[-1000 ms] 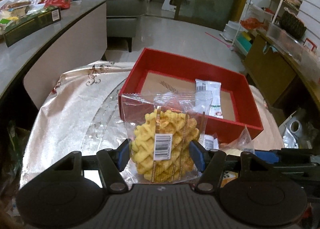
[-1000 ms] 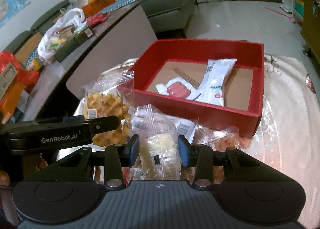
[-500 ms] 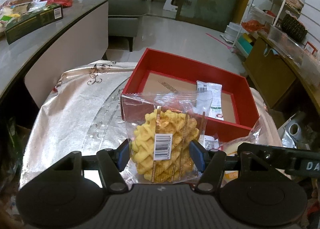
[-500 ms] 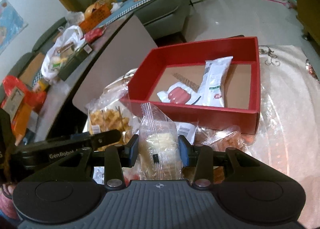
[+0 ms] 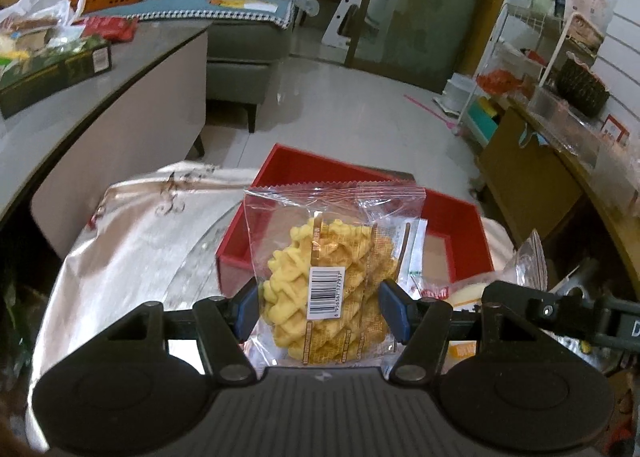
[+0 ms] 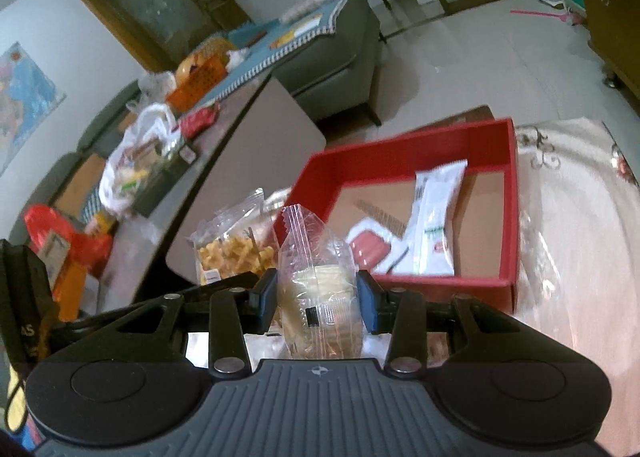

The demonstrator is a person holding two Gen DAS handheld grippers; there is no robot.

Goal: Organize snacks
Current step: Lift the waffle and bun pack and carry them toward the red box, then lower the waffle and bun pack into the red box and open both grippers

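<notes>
My left gripper (image 5: 320,311) squeezes a waffle cookie bag (image 5: 328,277); my right gripper (image 6: 317,299) squeezes a pale cookie bag (image 6: 318,297). Both bags hang just near the red box (image 6: 514,217). They look light, crinkly and easy to crush, so I pinch the sides gently.

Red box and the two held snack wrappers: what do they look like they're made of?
Red box: probably matte paperboard, with a brown cardboard floor. Waffle cookie wrapper in the left gripper and pale snack wrapper in the right gripper: thin, clear, glossy plastic film, crinkled, with zigzag-cut seals.
</notes>
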